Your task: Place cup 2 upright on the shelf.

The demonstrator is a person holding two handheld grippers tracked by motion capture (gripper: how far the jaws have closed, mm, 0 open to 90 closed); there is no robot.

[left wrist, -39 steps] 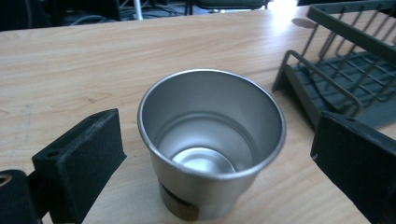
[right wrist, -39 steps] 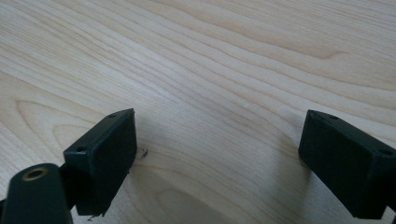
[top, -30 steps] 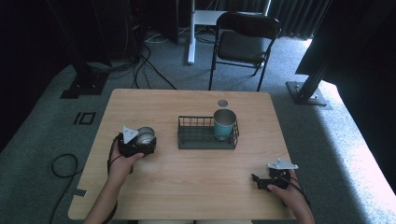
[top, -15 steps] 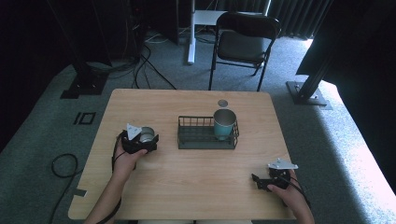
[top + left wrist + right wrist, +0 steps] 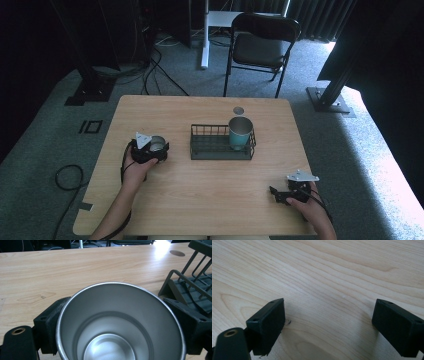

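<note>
A wire basket [image 5: 221, 147] at the table's [image 5: 210, 200] middle holds one upright teal cup [image 5: 239, 133] at its right end — nothing else in it. The left gripper [image 5: 156, 149] clamps a steel cup [image 5: 120, 322], empty, its rim wedged between both jaws, just left of the basket. The right gripper [image 5: 328, 325] stands wide open, holding nothing, over bare wood near the front right corner. No writing is readable.

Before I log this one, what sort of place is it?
Probably a lab or studio set up for recording, not a home: a bare wooden table on grey carpet, black stands with loose cables behind it, dark curtains and a folding chair.
</note>
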